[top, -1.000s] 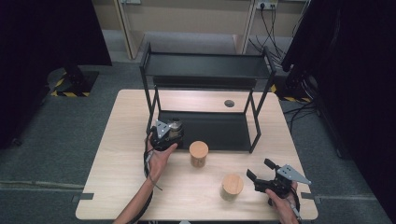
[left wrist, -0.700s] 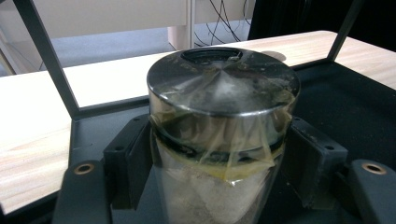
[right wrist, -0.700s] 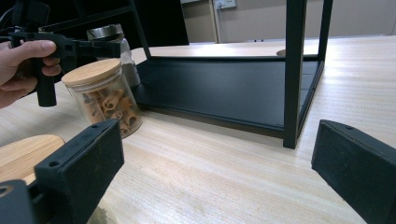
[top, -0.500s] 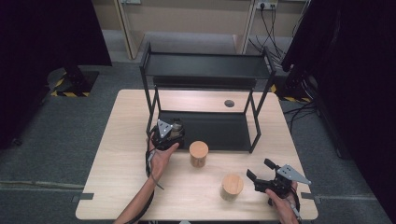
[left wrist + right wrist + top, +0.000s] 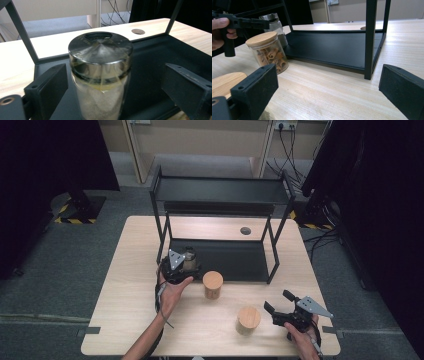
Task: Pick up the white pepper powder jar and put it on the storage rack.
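A metal-lidded glass jar stands upright between the left gripper's jaws, which have just been opening, on the shelf's bottom tray; pads clear; right gripper open, well apart.

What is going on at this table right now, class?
A person holds a tool in each hand. The left tool has just been opening around a metal-lidded glass jar that stands on the bottom shelf of the black rack; the pads are off the glass. The right tool waits open near the table's front edge, beside a wooden-lidded jar. A second wooden-lidded jar stands in front of the rack.
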Tool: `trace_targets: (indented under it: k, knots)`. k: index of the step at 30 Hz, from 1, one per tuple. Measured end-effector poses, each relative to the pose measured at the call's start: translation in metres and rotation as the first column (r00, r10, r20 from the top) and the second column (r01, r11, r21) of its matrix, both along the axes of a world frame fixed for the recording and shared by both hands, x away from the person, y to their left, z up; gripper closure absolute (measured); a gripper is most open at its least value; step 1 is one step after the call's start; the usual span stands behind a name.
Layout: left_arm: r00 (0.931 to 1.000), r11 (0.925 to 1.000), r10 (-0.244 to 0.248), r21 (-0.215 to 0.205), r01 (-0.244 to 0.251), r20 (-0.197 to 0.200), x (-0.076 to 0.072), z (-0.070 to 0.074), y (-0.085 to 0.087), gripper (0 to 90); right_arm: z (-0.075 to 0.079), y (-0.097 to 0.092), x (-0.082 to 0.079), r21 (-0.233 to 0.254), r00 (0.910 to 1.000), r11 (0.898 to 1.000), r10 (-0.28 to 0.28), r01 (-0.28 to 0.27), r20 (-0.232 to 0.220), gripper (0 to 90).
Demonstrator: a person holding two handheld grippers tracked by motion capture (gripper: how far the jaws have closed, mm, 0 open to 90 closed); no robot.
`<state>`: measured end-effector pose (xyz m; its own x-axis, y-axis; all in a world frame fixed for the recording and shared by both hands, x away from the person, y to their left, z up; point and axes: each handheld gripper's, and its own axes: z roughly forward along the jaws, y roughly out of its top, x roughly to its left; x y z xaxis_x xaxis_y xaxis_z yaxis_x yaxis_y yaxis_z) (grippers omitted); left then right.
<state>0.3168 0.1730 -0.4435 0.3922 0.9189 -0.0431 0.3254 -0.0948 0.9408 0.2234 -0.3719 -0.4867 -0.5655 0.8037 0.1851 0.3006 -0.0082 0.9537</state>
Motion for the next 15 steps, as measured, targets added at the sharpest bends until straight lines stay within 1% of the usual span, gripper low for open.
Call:
trace_targets:
  k: [3, 7, 10, 13, 15]
  knots:
    - [1.0, 0.9999, -0.009, -0.006, 0.009, 0.001, -0.005, 0.002, 0.0, 3.8, 0.0, 0.0, 0.0, 0.0, 1.0, 1.0, 0.001, -0.001, 0.001, 2.5]
    - [0.9999, 0.9998, -0.017, -0.009, 0.017, 0.002, -0.012, 0.004, 0.002, 3.8, 0.0, 0.001, 0.0, 0.0, 1.0, 1.0, 0.002, -0.002, 0.001, 2.5]
    - [0.9997, 0.9995, -0.023, -0.023, 0.023, 0.004, -0.017, 0.003, 0.004, 3.8, 0.0, 0.001, 0.0, -0.001, 1.0, 1.0, 0.002, -0.002, 0.002, 2.5]
    - [0.9996, 0.9993, -0.029, -0.024, 0.029, 0.002, -0.021, 0.003, 0.007, 3.8, 0.0, 0.001, 0.0, 0.002, 1.0, 1.0, 0.0, 0.0, 0.0, 2.5]
    - [0.9995, 0.9989, -0.031, -0.036, 0.031, 0.0, -0.024, 0.002, 0.01, 3.7, 0.0, 0.0, 0.0, 0.007, 1.0, 1.0, 0.0, 0.0, -0.004, 2.5]
